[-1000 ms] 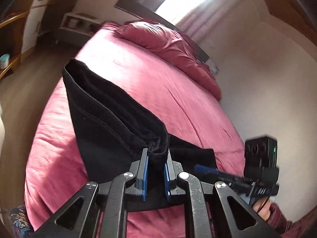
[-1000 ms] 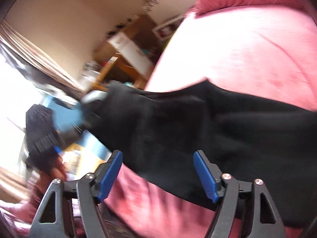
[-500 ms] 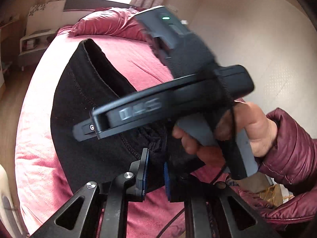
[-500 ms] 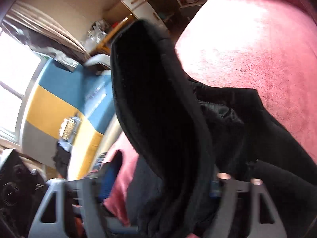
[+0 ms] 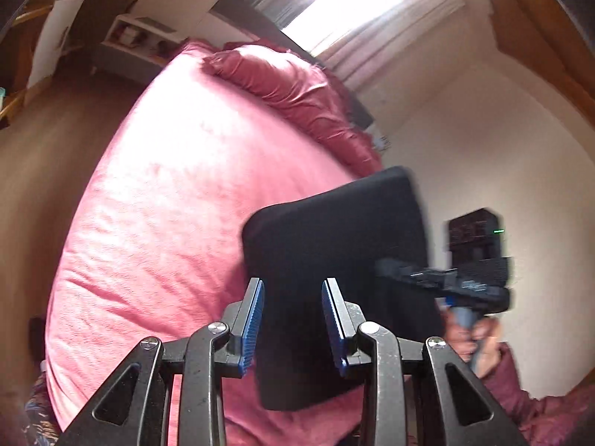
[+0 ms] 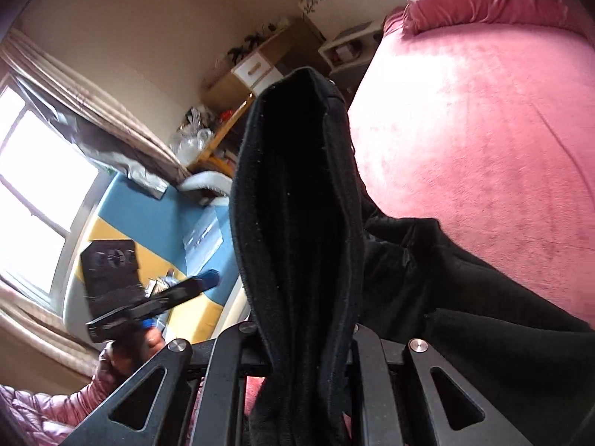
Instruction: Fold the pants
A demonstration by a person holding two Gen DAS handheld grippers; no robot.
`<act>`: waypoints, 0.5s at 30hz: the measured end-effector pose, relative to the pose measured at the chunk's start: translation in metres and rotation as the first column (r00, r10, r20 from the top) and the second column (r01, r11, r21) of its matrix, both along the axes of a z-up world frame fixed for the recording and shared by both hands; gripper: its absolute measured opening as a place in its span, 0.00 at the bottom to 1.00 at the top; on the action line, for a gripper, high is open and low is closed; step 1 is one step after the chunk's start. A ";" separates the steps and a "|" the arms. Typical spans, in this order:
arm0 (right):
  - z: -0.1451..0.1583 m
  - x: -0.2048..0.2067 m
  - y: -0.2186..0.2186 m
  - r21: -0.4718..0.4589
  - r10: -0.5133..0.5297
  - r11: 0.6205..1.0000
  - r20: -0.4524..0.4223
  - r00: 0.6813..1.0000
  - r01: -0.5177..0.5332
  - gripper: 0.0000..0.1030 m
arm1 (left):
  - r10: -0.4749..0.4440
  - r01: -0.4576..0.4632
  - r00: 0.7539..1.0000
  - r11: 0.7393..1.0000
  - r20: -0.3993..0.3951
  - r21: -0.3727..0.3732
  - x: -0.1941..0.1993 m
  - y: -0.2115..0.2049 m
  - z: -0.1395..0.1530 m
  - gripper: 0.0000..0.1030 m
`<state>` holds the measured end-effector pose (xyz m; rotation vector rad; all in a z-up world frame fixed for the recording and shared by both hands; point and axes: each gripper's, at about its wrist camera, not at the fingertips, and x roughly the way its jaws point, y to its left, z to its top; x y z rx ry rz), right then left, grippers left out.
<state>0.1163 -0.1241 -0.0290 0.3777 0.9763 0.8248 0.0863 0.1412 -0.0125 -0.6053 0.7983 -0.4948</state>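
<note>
Fingers swap roles — left gripper [image 5: 292, 321] has just opened off the black pants [image 5: 334, 260], right gripper [image 6: 297, 338] just clamped them — handoff for next fold.

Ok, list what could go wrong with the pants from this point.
1. The right gripper alone holds the black pants; its jaws have just been closing on a thick bunched wad, which may slip out.
2. The left gripper has just been opening, pads clear of the cloth, so the freed end may sag and undo the fold on the pink bed.
</note>
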 end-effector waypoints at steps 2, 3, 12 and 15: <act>0.002 -0.005 -0.024 -0.005 -0.035 0.999 0.011 0.999 0.035 0.12 | -0.014 0.015 1.000 0.999 -0.025 0.038 0.004 -0.016 -0.009 0.32; 0.000 -0.008 -0.032 -0.009 -0.050 0.999 0.013 0.999 0.051 0.12 | -0.020 0.022 0.999 0.998 -0.034 0.053 0.010 -0.023 -0.013 0.32; -0.050 -0.013 -0.133 -0.094 -0.231 0.970 -0.064 0.971 0.225 0.12 | -0.214 0.223 0.975 0.960 -0.066 0.170 0.023 -0.136 -0.032 0.32; -0.084 -0.008 -0.157 -0.139 -0.293 0.951 -0.125 0.948 0.275 0.12 | -0.281 0.299 0.954 0.929 -0.108 0.218 0.023 -0.167 -0.045 0.32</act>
